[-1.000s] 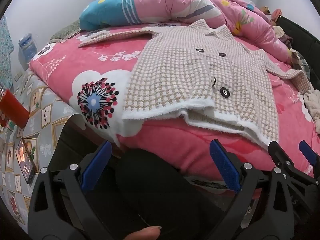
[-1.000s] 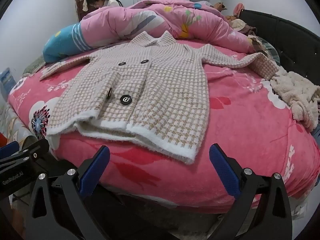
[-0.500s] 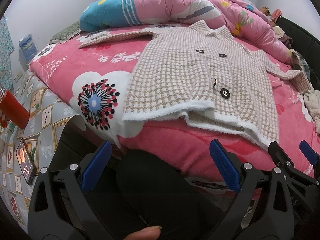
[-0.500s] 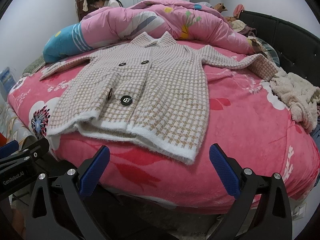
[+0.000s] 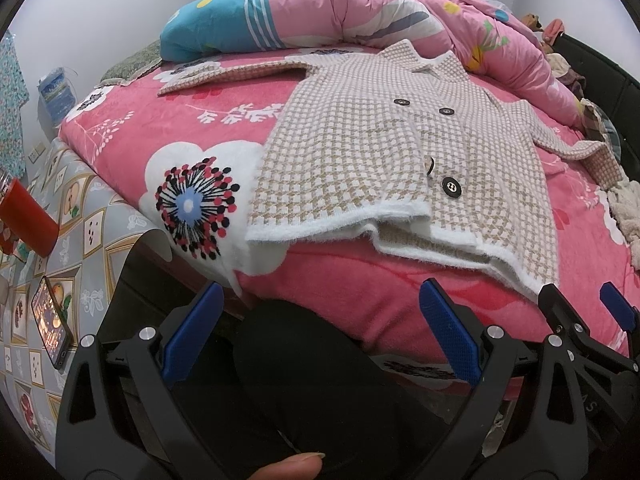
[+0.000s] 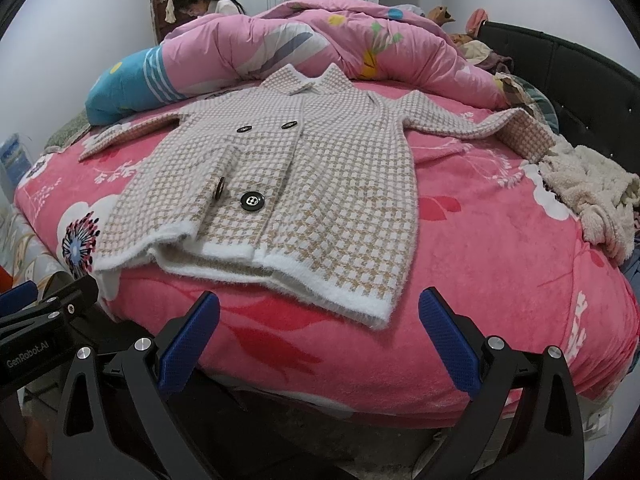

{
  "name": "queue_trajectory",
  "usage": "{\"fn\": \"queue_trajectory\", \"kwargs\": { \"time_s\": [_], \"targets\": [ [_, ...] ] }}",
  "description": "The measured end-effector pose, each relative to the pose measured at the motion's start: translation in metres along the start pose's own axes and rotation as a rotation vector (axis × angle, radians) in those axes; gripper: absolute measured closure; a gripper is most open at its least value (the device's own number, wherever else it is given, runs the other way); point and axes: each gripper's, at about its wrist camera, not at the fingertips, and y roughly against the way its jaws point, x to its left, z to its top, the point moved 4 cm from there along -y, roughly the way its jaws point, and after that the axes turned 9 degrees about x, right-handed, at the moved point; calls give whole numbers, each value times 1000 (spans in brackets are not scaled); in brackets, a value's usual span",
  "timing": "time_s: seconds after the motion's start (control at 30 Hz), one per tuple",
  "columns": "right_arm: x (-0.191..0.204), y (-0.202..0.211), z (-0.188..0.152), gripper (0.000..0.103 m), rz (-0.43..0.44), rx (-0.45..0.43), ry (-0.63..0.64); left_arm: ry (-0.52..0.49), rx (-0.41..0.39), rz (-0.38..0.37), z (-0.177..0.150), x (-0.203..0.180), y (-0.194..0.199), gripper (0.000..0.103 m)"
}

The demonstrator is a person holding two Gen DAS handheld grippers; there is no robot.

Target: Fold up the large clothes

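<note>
Left view only: lit phone [image 5: 51, 322] on patterned floor. We log the beige-and-white houndstooth knit coat [image 6: 280, 184] flat on pink floral bed [image 6: 480, 248], beyond both tools [image 5: 320, 332] [image 6: 318, 334], wide open, empty.

Coat's far left sleeve [image 6: 132, 134]: its cuff end ran under the rolled pink quilt [image 6: 304, 44], hidden.
Coat hem [image 5: 400, 236]: the lower layer was tucked beneath the front panel, mostly unseen.
Phone [image 5: 50, 320]: screen contents too small to read.
Red object [image 5: 24, 220]: cut off by the left edge.
Cream fleece garment [image 6: 588, 196]: its far side ran past the right edge.
Thumb [image 5: 288, 468]: only the tip showed, at the bottom edge.
</note>
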Motion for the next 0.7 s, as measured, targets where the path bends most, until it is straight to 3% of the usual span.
{"fn": "queue_trajectory", "kwargs": {
  "time_s": [0.7],
  "targets": [
    [-2,1,1,6,-5,-10,1,2,-3,-6,1,-1,-1,8]
  ]
}}
